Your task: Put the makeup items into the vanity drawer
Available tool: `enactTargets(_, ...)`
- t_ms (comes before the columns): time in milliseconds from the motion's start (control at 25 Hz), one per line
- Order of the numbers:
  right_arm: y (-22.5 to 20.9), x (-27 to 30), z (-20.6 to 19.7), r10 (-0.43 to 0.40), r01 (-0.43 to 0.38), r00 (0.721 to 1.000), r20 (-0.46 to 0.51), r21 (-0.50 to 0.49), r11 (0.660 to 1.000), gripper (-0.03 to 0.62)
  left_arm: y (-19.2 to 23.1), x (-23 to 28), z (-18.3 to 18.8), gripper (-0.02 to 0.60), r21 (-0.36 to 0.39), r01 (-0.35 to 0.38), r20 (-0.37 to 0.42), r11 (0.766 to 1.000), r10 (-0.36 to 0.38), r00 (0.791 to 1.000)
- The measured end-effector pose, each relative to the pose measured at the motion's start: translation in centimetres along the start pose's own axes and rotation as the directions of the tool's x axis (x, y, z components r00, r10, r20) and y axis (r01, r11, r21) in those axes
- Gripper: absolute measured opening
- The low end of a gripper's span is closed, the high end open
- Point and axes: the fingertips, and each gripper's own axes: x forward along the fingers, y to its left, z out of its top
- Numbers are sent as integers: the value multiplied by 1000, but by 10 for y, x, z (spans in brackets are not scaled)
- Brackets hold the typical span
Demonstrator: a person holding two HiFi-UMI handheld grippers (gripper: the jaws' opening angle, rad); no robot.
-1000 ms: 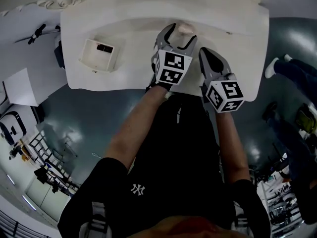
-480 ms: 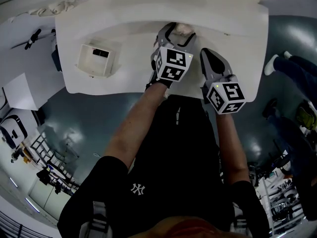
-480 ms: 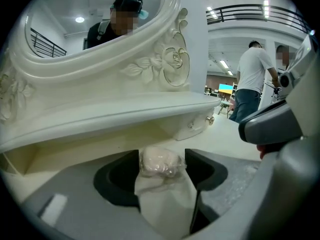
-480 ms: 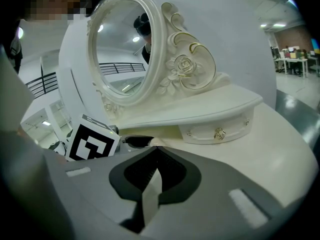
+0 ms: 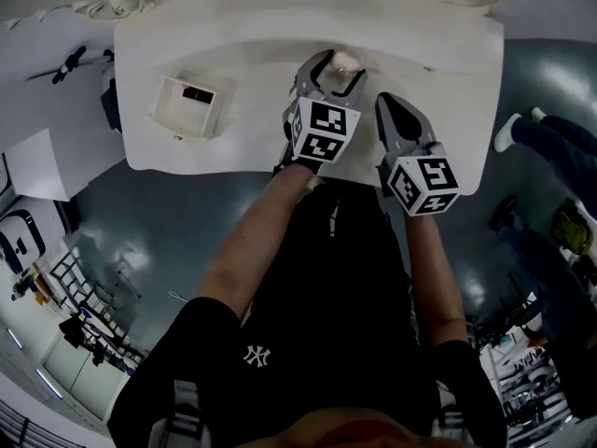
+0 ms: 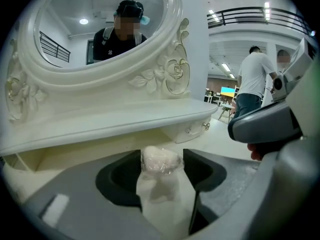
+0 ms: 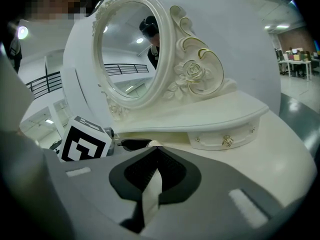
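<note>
A pale, rounded makeup item [image 6: 160, 159] wrapped in clear film sits between the jaws of my left gripper [image 6: 162, 178], which is shut on it. From the head view, that gripper [image 5: 333, 65] holds the item [image 5: 345, 61] over the back middle of the white vanity top [image 5: 438, 73], just under the raised shelf. A small closed drawer with gold knobs [image 7: 225, 136] sits beneath that shelf to the right. My right gripper [image 7: 151, 186] is shut with nothing in it and hovers beside the left one, over the front of the table [image 5: 392, 108].
An open white box [image 5: 189, 104] with a dark item inside stands on the table's left part. The oval mirror [image 7: 131, 51] with its carved frame rises behind the shelf. People stand off to the right [image 6: 252, 79], and one person's legs [image 5: 550, 138] show on the floor.
The head camera shifted slightly. Both grippers keep almost the same places, and the left one still holds the wrapped item.
</note>
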Motion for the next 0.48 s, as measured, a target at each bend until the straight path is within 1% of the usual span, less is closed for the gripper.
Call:
enactTargets(240,24,0,7,40,-40,999,8,-30,999,21,6,-31,5,270,-18,-31,25,999,31,999)
enactTargets(480,57,3,16,110,-108,994,13,-81,991,23,24,-70,7,272,-39,-106,47,994,107,993)
